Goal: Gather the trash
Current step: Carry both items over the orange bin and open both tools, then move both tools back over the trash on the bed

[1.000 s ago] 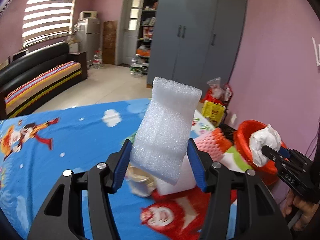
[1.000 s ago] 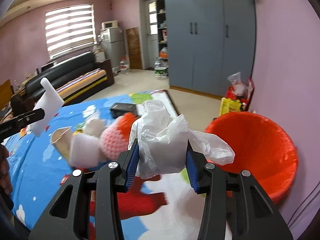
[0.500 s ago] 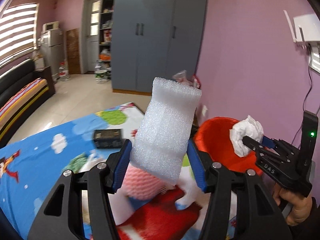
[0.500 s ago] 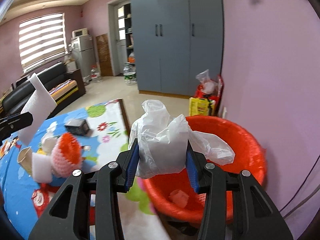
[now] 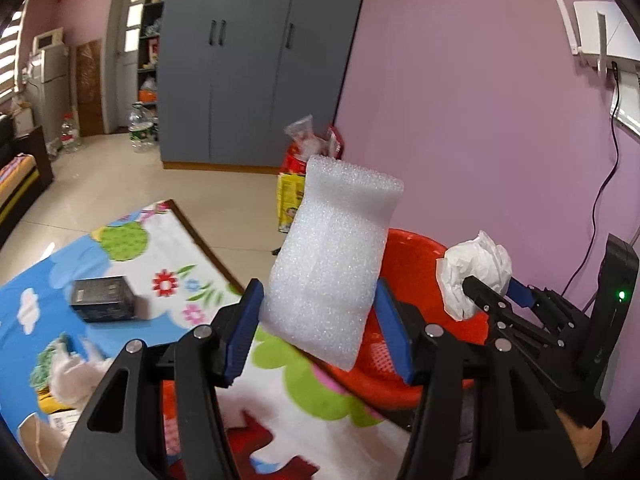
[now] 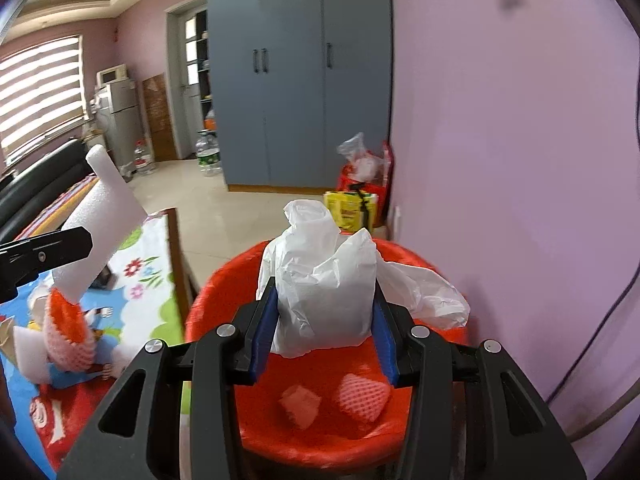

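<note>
We've got two pieces of trash in hand. The left claw (image 5: 320, 336) is pinching a white foam block (image 5: 332, 264) at its lower end, blue pads pressed on both flanks, most of the block sticking up and forward past the tips. Foam like this looks v. light, springy and a bit grippy, so we judge it won't slip, but squeeze too hard and it dents; a hold low on the wide faces, as now, seems fine.

The right claw (image 6: 326, 328) is pinched on a crumpled white plastic bag (image 6: 324, 292), pads on either side of the bunched middle, w/ a loose tail flopping out to the right. We reckon the bag is near weightless, soft and slick, so it may cling to a pad or drift when let go. Best held by the bunch, not the tail.

Where things sit: in the right wrist view the bag hangs directly over the red bin (image 6: 224, 280), which already has a couple of scraps at the bottom. The foam block, in the left wrist view, is just short of the bin's near rim, above the edge of the surface (image 5: 48, 280) w/ its cartoon cover. Our guess: bag is ready to drop; foam needs a bit more travel toward the bin. More trash sits on the surface, e.g. a pink foam net (image 6: 66, 332) and a dark box (image 5: 102, 298).
</note>
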Tool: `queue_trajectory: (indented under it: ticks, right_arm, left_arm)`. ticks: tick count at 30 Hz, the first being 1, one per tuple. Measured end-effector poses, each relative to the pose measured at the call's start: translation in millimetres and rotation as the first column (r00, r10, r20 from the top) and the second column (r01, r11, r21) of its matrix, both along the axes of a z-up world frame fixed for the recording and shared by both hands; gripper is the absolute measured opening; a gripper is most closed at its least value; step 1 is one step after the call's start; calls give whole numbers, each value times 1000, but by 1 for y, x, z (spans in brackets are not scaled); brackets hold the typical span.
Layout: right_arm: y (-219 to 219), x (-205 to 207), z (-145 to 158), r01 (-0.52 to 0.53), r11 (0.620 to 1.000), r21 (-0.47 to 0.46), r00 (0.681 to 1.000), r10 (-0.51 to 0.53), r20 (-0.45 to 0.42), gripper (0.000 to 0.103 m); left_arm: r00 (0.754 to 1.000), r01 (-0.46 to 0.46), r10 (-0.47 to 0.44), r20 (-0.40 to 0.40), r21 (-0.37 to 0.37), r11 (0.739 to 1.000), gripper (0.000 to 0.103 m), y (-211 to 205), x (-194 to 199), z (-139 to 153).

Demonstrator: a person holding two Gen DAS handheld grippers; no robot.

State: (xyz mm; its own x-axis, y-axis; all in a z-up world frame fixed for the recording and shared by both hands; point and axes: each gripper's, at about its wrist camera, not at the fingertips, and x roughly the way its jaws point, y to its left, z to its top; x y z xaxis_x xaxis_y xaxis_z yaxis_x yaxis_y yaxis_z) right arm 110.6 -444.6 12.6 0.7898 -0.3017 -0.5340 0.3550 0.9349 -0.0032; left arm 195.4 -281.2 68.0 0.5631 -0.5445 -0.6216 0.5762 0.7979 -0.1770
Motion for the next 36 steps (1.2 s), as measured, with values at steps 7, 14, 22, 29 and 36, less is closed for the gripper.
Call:
queue_trajectory:
  ticks: [7, 14, 22, 29, 36]
  right_arm:
    - [-12, 0, -7, 45, 999, -11, 999, -45, -14, 44]
    - [-15, 0, -9, 63, 998, -5, 998, -63, -18, 54]
    - [-11, -1, -8, 44, 999, 2, 999, -44, -11, 66]
    - [2, 0, -5, -3, 1000, 13, 1000, 3, -2, 67]
    - [26, 0, -1, -81, 996, 25, 997, 80, 6, 67]
  left_arm:
    - [996, 65, -67, -59, -41, 997, 56, -30, 12, -10]
    - [990, 66, -76, -120, -85, 994, 77, -40, 19, -20]
    - [997, -1, -6, -73, -95, 995, 77, -13, 11, -8]
    - [997, -79, 77, -24, -99, 992, 76, 21, -2, 6]
    - [987, -153, 156, 29, -91, 984, 76, 66, -20, 14]
